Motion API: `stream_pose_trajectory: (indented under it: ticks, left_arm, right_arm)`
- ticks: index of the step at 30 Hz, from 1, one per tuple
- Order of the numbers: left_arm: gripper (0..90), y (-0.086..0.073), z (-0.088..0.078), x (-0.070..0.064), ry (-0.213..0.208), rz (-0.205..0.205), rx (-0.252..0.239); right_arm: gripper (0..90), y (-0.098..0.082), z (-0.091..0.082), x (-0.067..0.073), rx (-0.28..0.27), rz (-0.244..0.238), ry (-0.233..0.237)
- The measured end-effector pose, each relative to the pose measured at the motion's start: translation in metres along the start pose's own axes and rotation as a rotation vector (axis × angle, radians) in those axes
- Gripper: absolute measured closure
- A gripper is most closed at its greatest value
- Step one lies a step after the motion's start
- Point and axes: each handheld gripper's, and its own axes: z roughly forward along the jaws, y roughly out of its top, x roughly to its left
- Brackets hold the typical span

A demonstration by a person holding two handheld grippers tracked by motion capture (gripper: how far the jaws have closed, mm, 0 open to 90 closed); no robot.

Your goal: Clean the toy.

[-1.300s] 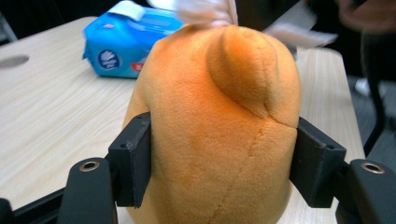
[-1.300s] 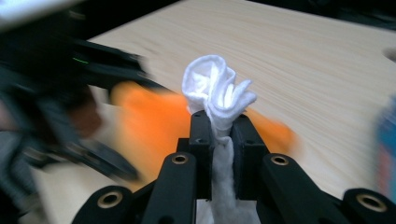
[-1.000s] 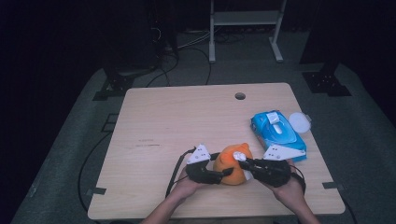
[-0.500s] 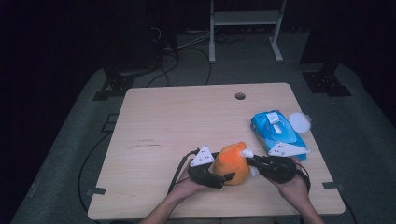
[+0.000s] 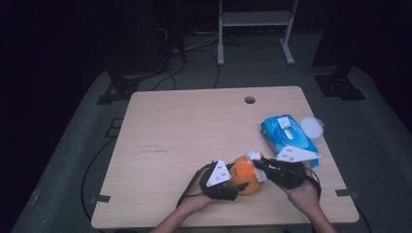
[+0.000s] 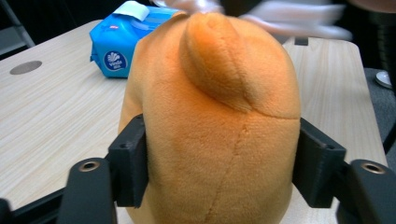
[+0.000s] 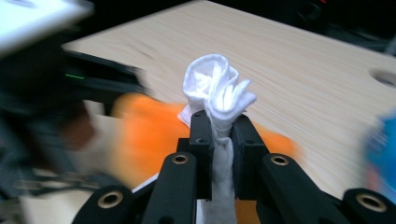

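Observation:
An orange plush toy [image 5: 245,178] stands near the table's front edge, and its back fills the left gripper view [image 6: 210,116]. My left gripper [image 5: 236,186] has just been closing its jaws with the toy between them. Both black pads [image 6: 130,163] now press into the toy's sides. My right gripper [image 5: 260,165] comes in from the right and is shut on a bunched white wipe [image 7: 217,88]. The wipe [image 5: 252,156] sits at the toy's upper right, with the orange plush [image 7: 149,126] blurred just behind the right gripper [image 7: 219,126].
A blue wipes pack [image 5: 289,136] lies at the table's right edge, also seen behind the toy [image 6: 121,46]. A white round lid [image 5: 311,127] sits beside the pack. The wooden table [image 5: 194,126] has a cable hole [image 5: 249,100] at the back.
My left gripper has shifted a little to the right against the toy. The right gripper with the wipe has stayed at the toy's top.

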Motion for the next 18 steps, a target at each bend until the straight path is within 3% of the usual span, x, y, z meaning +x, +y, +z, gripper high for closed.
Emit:
stream_pose_trajectory:
  ticks: [1,2,3,4,7,8,9,10,11,12,15,16,17,18]
  left_arm:
    - [26.1,0.0,0.0,0.0,0.0,0.0,0.0]
    - [21.5,-0.001,0.001,0.005,-0.014,-0.055,-0.01]
    - [18.1,-0.001,0.001,0.005,-0.014,-0.055,-0.01]
    - [15.2,-0.002,0.004,0.009,-0.031,-0.093,-0.012]
    - [16.7,-0.003,0.005,0.009,-0.029,-0.085,-0.012]
    - [23.2,-0.001,0.001,0.008,-0.018,-0.061,-0.011]
    - [26.3,-0.001,0.001,0.008,-0.018,-0.061,-0.011]
    - [30.2,0.007,-0.008,0.012,0.001,-0.027,-0.013]
    - [31.8,0.007,-0.008,0.012,0.001,-0.027,-0.013]
    - [33.0,0.014,-0.018,0.016,0.031,0.01,-0.026]
    - [34.4,0.019,-0.03,0.02,0.066,0.038,-0.029]
    - [34.4,0.023,-0.038,0.023,0.121,0.09,0.002]
    - [34.5,0.023,-0.038,0.023,0.121,0.09,0.002]
    - [34.5,0.021,-0.039,0.025,0.153,0.111,0.022]
  right_arm:
    - [80.1,0.0,0.0,0.0,0.0,0.0,0.0]
    - [80.1,-0.009,-0.002,-0.016,0.023,0.044,-0.032]
    - [80.1,-0.009,-0.002,-0.016,0.023,0.044,-0.032]
    - [80.1,-0.016,-0.002,-0.024,0.028,0.089,-0.02]
    - [80.1,-0.016,-0.002,-0.021,0.026,0.084,-0.008]
    - [80.1,-0.01,-0.001,-0.011,0.014,0.058,0.02]
    - [80.1,-0.01,-0.001,-0.011,0.014,0.058,0.02]
    - [79.9,-0.003,-0.001,0.001,-0.01,0.038,0.069]
    - [79.9,-0.003,-0.001,0.001,-0.01,0.038,0.069]
    - [79.9,0.004,-0.002,0.01,-0.037,0.015,0.09]
    - [79.9,0.01,-0.002,0.012,-0.066,0.028,0.128]
    - [79.8,0.014,0.002,0.012,-0.074,0.041,0.15]
    - [79.8,0.014,0.002,0.012,-0.074,0.041,0.15]
    - [79.7,0.018,0.009,0.01,-0.073,0.042,0.143]
